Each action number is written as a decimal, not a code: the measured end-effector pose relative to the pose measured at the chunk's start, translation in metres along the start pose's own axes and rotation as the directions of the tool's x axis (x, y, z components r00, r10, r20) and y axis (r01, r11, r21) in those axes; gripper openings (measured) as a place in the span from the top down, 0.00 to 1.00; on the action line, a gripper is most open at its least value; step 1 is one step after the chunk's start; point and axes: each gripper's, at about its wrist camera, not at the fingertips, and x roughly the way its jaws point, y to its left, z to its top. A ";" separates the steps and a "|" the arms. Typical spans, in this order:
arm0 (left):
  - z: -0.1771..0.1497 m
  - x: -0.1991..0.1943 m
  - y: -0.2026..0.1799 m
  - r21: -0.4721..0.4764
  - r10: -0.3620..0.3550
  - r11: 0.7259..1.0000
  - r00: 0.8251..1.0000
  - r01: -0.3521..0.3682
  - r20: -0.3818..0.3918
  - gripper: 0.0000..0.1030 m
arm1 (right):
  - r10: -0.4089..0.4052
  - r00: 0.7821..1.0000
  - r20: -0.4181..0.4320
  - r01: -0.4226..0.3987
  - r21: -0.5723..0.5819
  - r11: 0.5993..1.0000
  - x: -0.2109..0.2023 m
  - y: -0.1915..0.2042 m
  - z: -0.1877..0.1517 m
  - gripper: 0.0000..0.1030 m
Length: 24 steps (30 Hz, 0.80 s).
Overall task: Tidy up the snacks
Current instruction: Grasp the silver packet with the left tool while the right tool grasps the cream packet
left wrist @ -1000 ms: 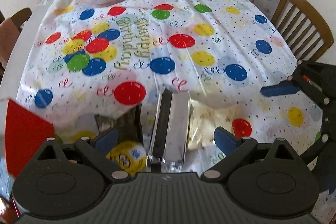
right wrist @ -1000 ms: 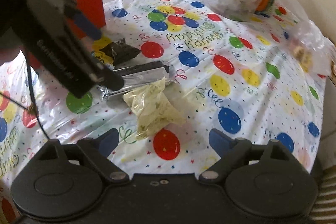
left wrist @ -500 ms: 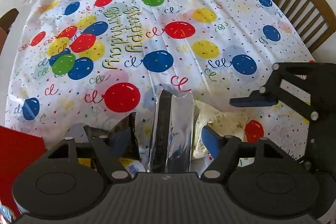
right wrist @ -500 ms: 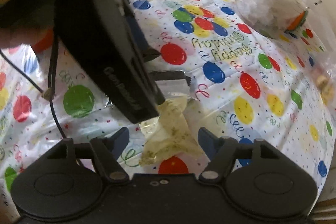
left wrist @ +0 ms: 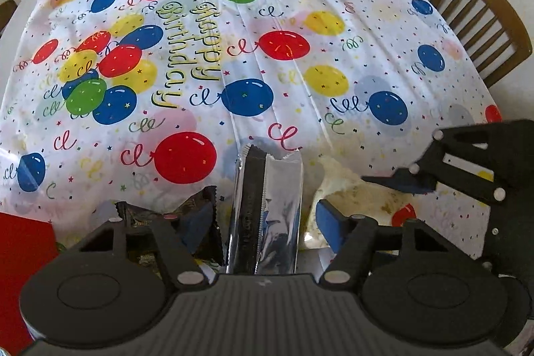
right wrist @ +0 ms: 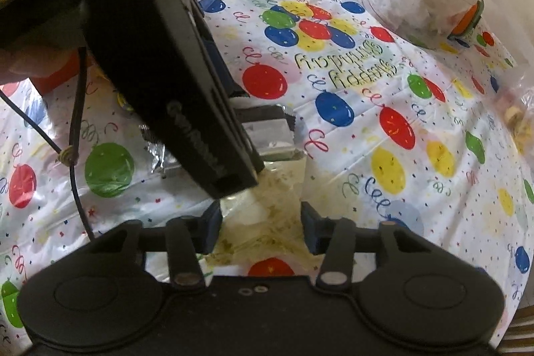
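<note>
A balloon-print tablecloth [left wrist: 333,32] covers the table beside a wooden chair [left wrist: 484,22].

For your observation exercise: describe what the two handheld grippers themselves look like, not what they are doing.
Both are black plastic. The left gripper and the right gripper each have a ribbed body, two round discs, linkage arms with silver pins, and blue-padded fingers. A thin black cable hangs from the left gripper, whose side bears embossed lettering.

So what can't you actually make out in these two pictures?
- Silver packet: its near end is hidden under the left gripper's body in the left wrist view; the printing is too small to read.
- Dark wrapper: mostly behind the left finger, same view.
- Red box: cut off by the frame edge.
- Pale yellow bag: whether the closing right gripper presses it yet; the contents are blurred.
</note>
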 end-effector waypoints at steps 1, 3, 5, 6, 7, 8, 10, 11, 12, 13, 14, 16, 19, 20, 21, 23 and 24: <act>0.000 0.000 0.000 -0.002 0.001 1.000 1.000 -0.001 0.001 0.35 | -0.001 1.000 -0.003 0.001 0.009 1.000 -0.001 -0.001 -0.001 0.60; 0.000 0.000 0.000 0.000 0.003 1.000 1.000 -0.003 0.001 0.36 | -0.006 1.000 -0.013 0.006 0.022 1.000 -0.003 -0.002 -0.003 0.63; 0.000 0.001 -0.001 0.008 0.004 1.000 1.000 -0.004 -0.003 0.36 | -0.010 1.000 -0.020 0.011 0.033 0.999 -0.007 -0.003 -0.008 0.63; 0.000 0.002 -0.002 0.016 0.006 1.000 1.000 -0.005 -0.008 0.36 | -0.011 1.000 -0.024 0.012 0.038 0.999 -0.009 -0.003 -0.011 0.63; -0.001 0.004 -0.004 0.027 0.011 1.000 1.000 -0.010 -0.012 0.36 | -0.014 1.000 -0.027 0.016 0.044 0.999 -0.012 -0.004 -0.015 0.64; -0.001 0.005 -0.007 0.037 0.017 0.999 1.000 -0.017 -0.015 0.36 | -0.019 0.999 -0.029 0.020 0.052 0.998 -0.015 -0.006 -0.019 0.64; -0.001 0.009 -0.011 0.047 0.031 0.998 0.999 -0.030 -0.026 0.41 | -0.025 0.999 -0.037 0.028 0.077 0.997 -0.021 -0.010 -0.026 0.64; -0.001 0.011 -0.012 0.048 0.039 0.998 0.999 -0.038 -0.035 0.44 | -0.027 0.999 -0.039 0.030 0.089 0.996 -0.023 -0.011 -0.030 0.64; -0.002 0.013 -0.013 0.049 0.045 0.998 0.998 -0.043 -0.043 0.48 | -0.027 0.999 -0.040 0.031 0.103 0.994 -0.026 -0.013 -0.033 0.64; -0.002 0.015 -0.014 0.053 0.051 0.997 0.997 -0.048 -0.049 0.52 | -0.026 0.999 -0.039 0.031 0.115 0.993 -0.029 -0.013 -0.037 0.64; -0.003 0.016 -0.016 0.058 0.060 0.997 0.997 -0.057 -0.053 0.54 | -0.028 0.999 -0.038 0.032 0.121 0.992 -0.031 -0.013 -0.039 0.64; -0.005 0.017 -0.017 0.051 0.059 0.997 0.997 -0.056 -0.057 0.59 | -0.035 0.999 -0.039 0.040 0.137 0.990 -0.034 -0.012 -0.043 0.64; -0.008 0.015 -0.020 0.051 0.066 0.997 0.996 -0.063 -0.057 0.59 | -0.040 0.998 -0.040 0.046 0.169 0.985 -0.037 -0.010 -0.046 0.64; -0.010 0.014 -0.020 0.049 0.066 0.997 0.996 -0.064 -0.055 0.59 | -0.042 0.998 -0.039 0.048 0.178 0.983 -0.038 -0.009 -0.047 0.64; -0.011 0.013 -0.020 0.045 0.068 0.997 0.996 -0.066 -0.053 0.59 | -0.044 0.998 -0.038 0.050 0.187 0.981 -0.039 -0.008 -0.048 0.64; -0.016 0.009 -0.020 0.030 0.069 0.997 0.996 -0.068 -0.050 0.59 | -0.047 0.998 -0.033 0.052 0.203 0.978 -0.042 -0.006 -0.049 0.64; -0.018 0.007 -0.020 0.023 0.064 0.998 0.997 -0.063 -0.048 0.59 | -0.050 0.998 -0.029 0.055 0.214 0.975 -0.045 -0.005 -0.050 0.64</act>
